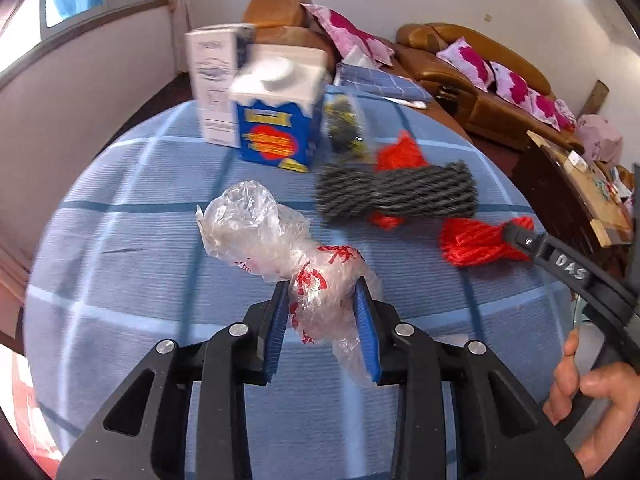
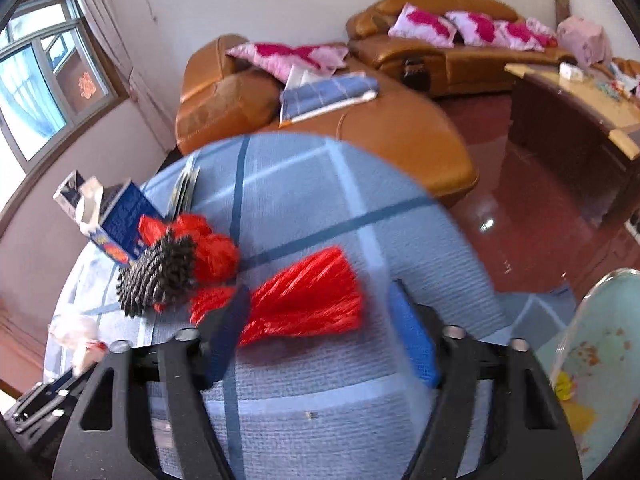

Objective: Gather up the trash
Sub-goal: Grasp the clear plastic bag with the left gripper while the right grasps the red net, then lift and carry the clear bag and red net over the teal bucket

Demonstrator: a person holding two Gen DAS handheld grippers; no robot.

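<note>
**Crinkled plastic clamped, red bundle next**

Clenched on the clear plastic bag [image 1: 304, 276]: left gripper [image 1: 324, 312], pads pressing both sides, bag trailing toward 11 o'clock over the blue checked cloth [image 1: 120, 260]. Right gripper [image 2: 320, 320] spread around the red string bundle [image 2: 304, 296], one finger touching, not yet pinching. Next, probably: close right, lift both, seek a bin, none in view.

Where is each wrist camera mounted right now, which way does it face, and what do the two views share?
Left wrist: sits on the left gripper, facing down-forward at the crumpled plastic bag pinched between its blue pads; a hand shows at right.
Right wrist: sits on the right gripper, facing down-forward at the red string bundle between its open fingers.
Shared: blue checked tablecloth, grey rope coil, blue carton, brown sofa.
</note>
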